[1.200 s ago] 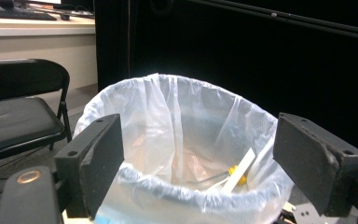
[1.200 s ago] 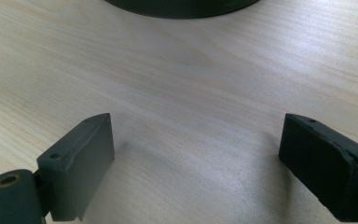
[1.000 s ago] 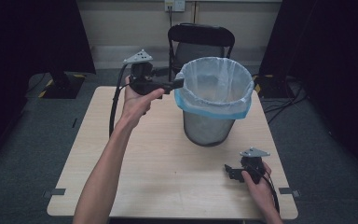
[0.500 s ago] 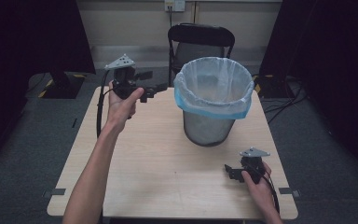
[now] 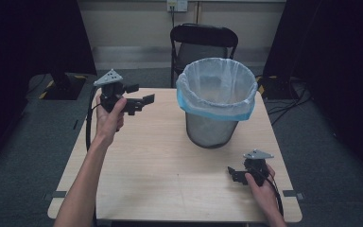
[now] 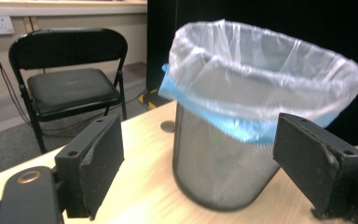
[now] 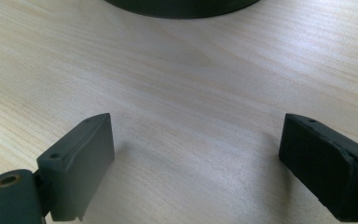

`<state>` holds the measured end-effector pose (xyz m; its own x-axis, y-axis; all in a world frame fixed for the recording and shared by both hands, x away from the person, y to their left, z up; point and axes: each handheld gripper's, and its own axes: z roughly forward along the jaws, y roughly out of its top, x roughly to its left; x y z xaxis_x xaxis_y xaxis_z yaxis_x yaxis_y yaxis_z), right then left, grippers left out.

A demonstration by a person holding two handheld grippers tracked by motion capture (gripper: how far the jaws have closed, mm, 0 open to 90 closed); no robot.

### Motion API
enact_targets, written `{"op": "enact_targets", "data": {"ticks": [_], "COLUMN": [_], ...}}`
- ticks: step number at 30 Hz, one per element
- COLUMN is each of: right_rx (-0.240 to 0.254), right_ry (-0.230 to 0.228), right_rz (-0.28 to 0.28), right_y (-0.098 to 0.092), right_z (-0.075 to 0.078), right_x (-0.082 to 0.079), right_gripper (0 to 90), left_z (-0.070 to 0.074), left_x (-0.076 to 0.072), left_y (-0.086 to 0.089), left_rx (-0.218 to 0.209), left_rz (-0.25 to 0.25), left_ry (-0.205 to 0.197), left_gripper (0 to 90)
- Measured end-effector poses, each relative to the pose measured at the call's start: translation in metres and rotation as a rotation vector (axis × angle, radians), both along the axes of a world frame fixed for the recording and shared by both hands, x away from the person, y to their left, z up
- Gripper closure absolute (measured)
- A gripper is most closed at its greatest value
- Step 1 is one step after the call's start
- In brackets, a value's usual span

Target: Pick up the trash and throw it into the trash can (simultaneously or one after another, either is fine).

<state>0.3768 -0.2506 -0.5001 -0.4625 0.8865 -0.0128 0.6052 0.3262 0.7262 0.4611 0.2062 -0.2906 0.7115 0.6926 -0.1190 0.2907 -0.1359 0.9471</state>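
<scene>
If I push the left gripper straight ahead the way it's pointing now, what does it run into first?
Most likely the mesh waste bin with its plastic liner. The open left gripper faces it across bare table, and the bin sits between the jaws in the left gripper view. Exact contact height is unclear.

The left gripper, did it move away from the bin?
Yes. The left gripper has pulled back leftward from the bin, which stays put; a gap of bare table now separates them.

The bin [image 5: 212, 130] is dark grey mesh; its liner [image 5: 216, 87] is translucent white with a light blue band. The surface [image 5: 160, 161] is pale wood grain. At 12 o'clock, the chair [image 5: 203, 42] is black.
</scene>
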Motion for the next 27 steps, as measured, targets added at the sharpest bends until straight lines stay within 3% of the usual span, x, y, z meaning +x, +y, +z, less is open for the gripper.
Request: {"op": "enact_targets", "data": {"ticks": [7, 10, 16, 18, 27], "right_rx": [0.0, 0.0, 0.0, 0.0, 0.0], "right_ry": [0.0, 0.0, 0.0, 0.0, 0.0], "right_rz": [0.0, 0.0, 0.0, 0.0, 0.0], "right_y": [0.0, 0.0, 0.0, 0.0, 0.0], "right_z": [0.0, 0.0, 0.0, 0.0, 0.0], "right_x": [0.0, 0.0, 0.0, 0.0, 0.0], "right_gripper": [9.3, 9.3, 9.3, 9.3, 9.3], "left_z": [-0.023, -0.033, -0.047, -0.052, -0.099], "left_x": [-0.005, -0.008, -0.016, -0.021, -0.037], "left_y": [0.015, 0.022, 0.029, 0.032, 0.046], "left_rx": [0.05, 0.034, 0.071, 0.064, 0.118], "left_rz": [0.047, 0.053, 0.063, 0.064, 0.103], "left_ry": [0.055, 0.073, 0.08, 0.074, 0.146], "left_gripper": [16.6, 16.8, 16.8, 16.8, 16.7]}}
